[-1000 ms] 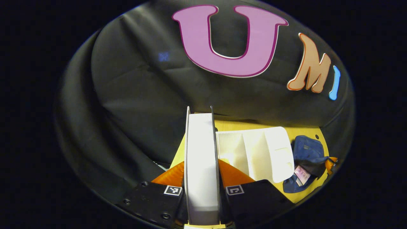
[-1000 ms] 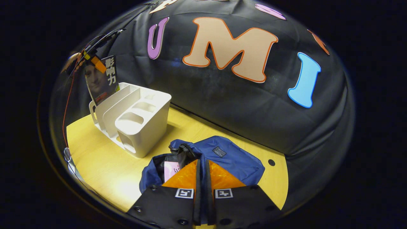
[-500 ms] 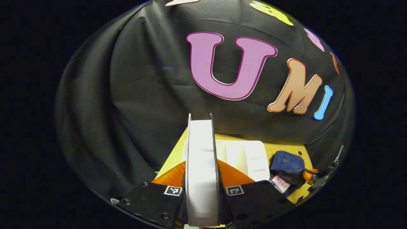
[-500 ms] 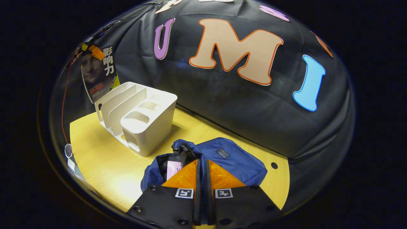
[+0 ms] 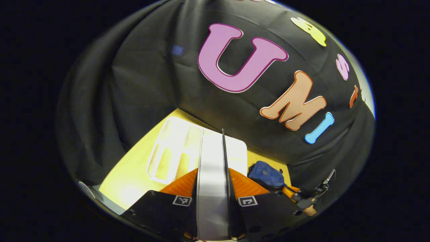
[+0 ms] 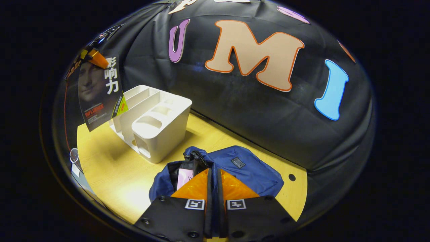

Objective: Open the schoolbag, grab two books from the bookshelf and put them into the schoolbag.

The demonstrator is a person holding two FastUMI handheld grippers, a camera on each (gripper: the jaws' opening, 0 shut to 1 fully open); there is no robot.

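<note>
Since 1.0 s ago the left gripper (image 5: 213,174) has carried the book (image 5: 212,188) up clear of the white bookshelf (image 6: 151,124); both fingers clamp it edge-on. Right gripper (image 6: 213,183) pinches the open blue schoolbag (image 6: 242,166) fabric on the yellow table (image 6: 111,174).

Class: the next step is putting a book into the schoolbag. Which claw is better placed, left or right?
Left. The left claw grips the book in the air; the right claw pinches the schoolbag rim, holding it open.
</note>
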